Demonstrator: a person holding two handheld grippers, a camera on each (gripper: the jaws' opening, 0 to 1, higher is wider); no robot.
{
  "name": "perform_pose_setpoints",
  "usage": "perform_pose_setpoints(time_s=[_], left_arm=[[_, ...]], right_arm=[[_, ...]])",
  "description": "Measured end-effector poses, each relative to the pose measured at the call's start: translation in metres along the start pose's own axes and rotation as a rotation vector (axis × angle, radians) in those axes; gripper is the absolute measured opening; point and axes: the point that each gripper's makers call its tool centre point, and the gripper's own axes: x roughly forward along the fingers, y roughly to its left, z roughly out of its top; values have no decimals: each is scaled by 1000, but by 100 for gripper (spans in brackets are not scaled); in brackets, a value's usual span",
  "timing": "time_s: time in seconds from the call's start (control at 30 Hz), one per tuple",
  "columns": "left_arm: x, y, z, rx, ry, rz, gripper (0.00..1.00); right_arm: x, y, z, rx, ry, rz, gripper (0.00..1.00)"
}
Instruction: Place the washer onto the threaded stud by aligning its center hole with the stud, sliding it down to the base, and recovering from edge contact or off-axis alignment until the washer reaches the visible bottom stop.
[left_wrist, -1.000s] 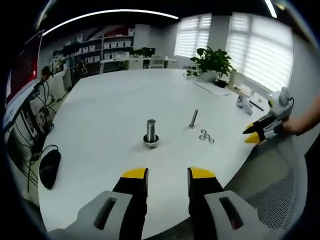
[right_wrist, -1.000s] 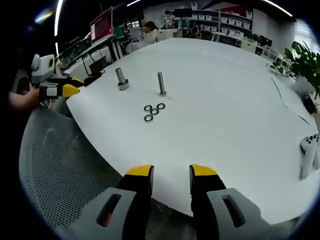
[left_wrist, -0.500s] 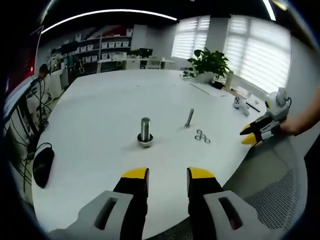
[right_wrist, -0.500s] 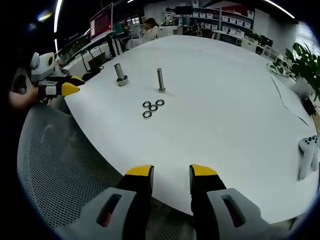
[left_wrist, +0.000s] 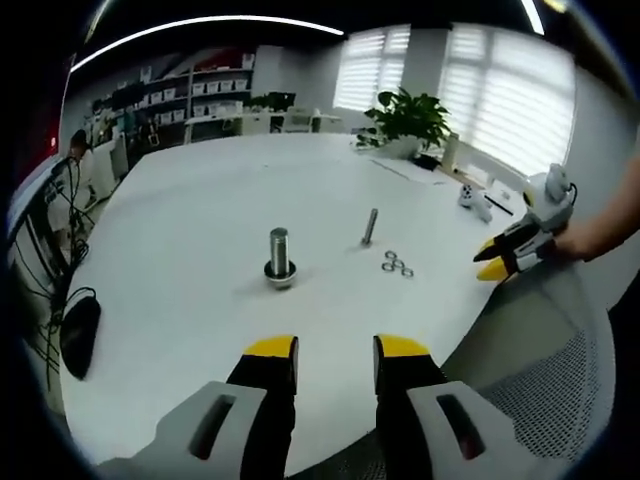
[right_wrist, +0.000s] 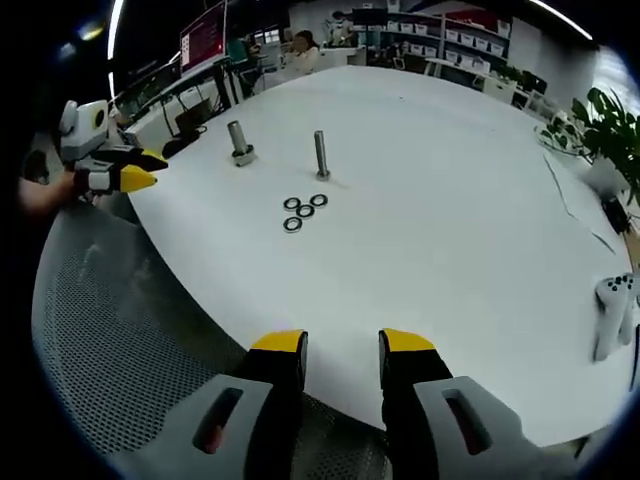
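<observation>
Well ahead of both tongs (right_wrist: 342, 345): washers (right_wrist: 304, 211)

Bare white table (right_wrist: 450, 230) lies open around 3 washers (right_wrist: 304, 210); 2 upright studs, a thin one (right_wrist: 321, 155) and a thicker one (right_wrist: 238, 140), stand just beyond them as the nearest obstacles.

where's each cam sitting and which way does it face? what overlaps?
Left gripper view: rides the left claw at the table edge, facing the window; right claw at right.
Right gripper view: rides the right claw, facing the shelves; left claw at left.
Shared: thick stud, thin stud, three washers, plant.
</observation>
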Motion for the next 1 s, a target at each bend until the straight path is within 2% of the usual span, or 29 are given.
perform_pose_setpoints(time_s=[0.17, 0.6, 0.73, 0.87, 1.0], left_arm=[[2, -6, 0, 37, 11, -8, 28], [3, -6, -5, 23, 35, -14, 28], [2, -8, -5, 46, 34, -22, 28], [2, -6, -4, 39, 30, -18, 28], [1, -6, -4, 42, 32, -19, 28]], right_arm=[[0, -1, 0, -2, 3, -4, 31], [1, 0, -2, -3, 13, 5, 31], [0, 0, 1, 10, -3, 3, 32], [0, 0, 0, 1, 10, -2, 32], [3, 6, -5, -36, 52, 13, 32]])
